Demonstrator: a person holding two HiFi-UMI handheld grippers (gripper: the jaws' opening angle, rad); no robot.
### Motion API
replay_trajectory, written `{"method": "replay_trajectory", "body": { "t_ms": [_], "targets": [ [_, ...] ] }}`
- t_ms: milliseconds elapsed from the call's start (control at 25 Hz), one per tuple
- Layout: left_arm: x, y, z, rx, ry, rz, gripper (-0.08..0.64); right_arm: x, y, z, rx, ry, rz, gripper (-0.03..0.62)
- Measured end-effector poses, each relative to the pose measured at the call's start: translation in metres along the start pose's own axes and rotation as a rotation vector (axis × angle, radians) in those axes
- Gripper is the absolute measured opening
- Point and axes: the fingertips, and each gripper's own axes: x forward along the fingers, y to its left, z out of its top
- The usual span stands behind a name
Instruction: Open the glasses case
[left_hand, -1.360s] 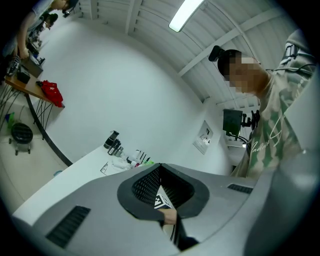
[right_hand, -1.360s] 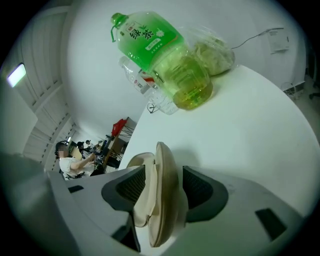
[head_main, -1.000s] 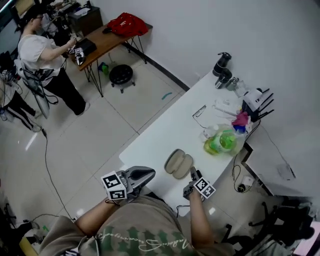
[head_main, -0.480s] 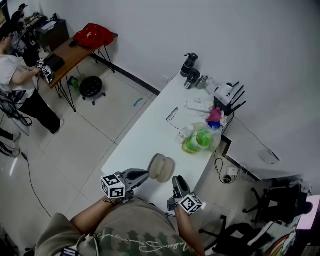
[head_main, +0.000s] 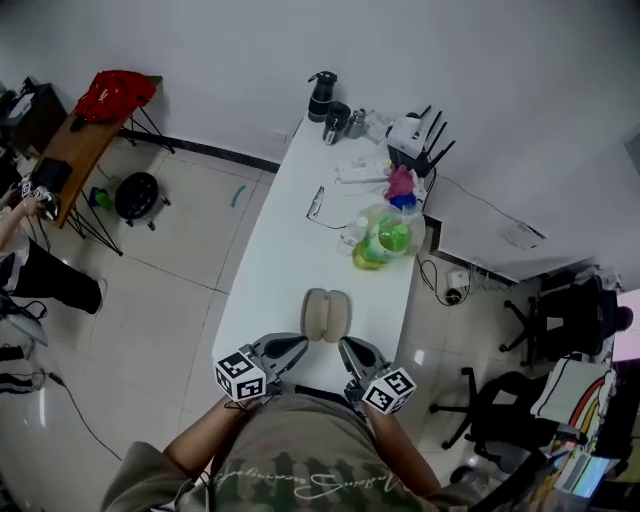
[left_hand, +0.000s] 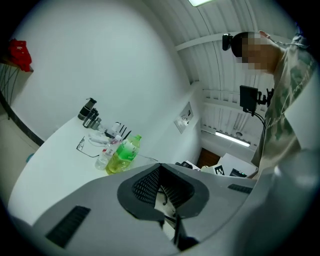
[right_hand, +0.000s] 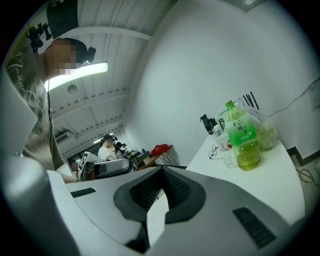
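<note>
The left gripper (head_main: 298, 346), at the lower middle of the head view, has its jaws together and holds nothing. Just to its right, the right gripper (head_main: 346, 346) has jaws that have just been closing; they now meet with nothing between them. Both point up the frame at the glasses case (head_main: 326, 313). It lies just beyond their tips on the near end of the white table (head_main: 280, 260), its two beige halves side by side. Higher up are a green bottle (head_main: 386, 236) and glasses (head_main: 316, 204).
</note>
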Motion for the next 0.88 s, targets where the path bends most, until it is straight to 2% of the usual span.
{"method": "replay_trajectory", "body": {
  "t_ms": [280,400,520,600,760,880],
  "targets": [
    [-0.006,0.003,-0.012,-0.054,0.052,-0.075,0.008,-0.006,0.028,-0.007,0.024,-0.015,-0.105,0.009],
    [-0.010,-0.003,-0.016,-0.068,0.048,-0.105,0.008,-0.011,0.032,-0.014,0.024,-0.019,-0.140,0.009],
    [-0.021,-0.005,-0.028,-0.025,0.057,-0.072,0.008,-0.007,0.041,-0.041,0.021,0.025,-0.108,0.009],
    [-0.032,-0.010,-0.042,-0.025,0.062,-0.041,0.008,-0.012,0.050,-0.056,0.022,0.037,-0.079,0.009],
    [-0.045,-0.041,-0.061,-0.005,0.070,-0.017,0.008,-0.034,0.069,-0.056,-0.026,0.007,-0.023,0.009],
    [-0.044,-0.065,-0.071,0.016,0.047,0.035,0.008,-0.059,0.078,-0.054,-0.084,-0.003,0.013,0.009]
  ]
}}
